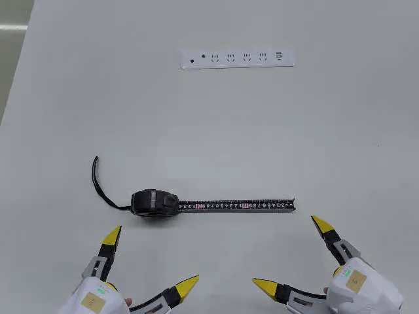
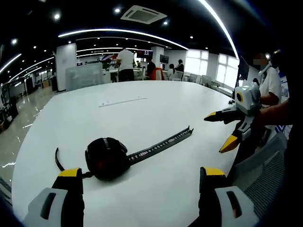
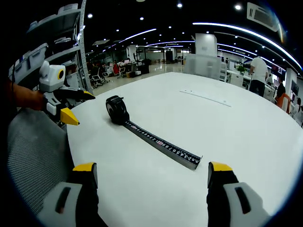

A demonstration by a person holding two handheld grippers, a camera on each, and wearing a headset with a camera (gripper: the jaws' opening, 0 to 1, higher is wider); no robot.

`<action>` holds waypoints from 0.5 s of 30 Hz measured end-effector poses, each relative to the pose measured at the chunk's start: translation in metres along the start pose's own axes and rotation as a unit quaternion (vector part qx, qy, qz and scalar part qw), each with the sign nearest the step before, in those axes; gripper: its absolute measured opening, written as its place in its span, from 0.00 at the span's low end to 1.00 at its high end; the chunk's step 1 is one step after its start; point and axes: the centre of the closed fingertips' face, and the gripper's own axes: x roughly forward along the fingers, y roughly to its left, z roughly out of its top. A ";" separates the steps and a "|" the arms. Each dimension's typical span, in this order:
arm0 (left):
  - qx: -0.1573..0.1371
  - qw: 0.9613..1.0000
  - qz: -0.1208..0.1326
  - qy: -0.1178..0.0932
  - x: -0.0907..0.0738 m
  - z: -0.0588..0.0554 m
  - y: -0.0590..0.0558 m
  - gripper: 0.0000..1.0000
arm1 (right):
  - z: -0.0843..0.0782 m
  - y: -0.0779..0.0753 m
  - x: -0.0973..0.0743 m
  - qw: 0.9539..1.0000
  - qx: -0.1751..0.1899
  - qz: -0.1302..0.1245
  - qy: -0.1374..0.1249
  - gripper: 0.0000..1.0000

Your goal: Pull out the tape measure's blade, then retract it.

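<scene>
Head view: found tape measure on the table with blade out flat to the right; left gripper and right gripper spread wide, empty, near it. Left gripper view: judged case compact, rigid, fairly weighty, best clamped across its flanks. Right gripper view: judged blade thin, springy, slick; best pinched at end hook.

your tape measure is black, its blade dark with white ticks and red patches. your left gripper and right gripper are white, with black jaws tipped yellow. the power strip is white, the table pale grey.
</scene>
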 end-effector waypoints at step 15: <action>-0.006 1.000 0.026 0.004 0.004 0.000 0.007 1.00 | -0.003 -0.017 0.009 0.999 -0.045 0.026 0.016 0.96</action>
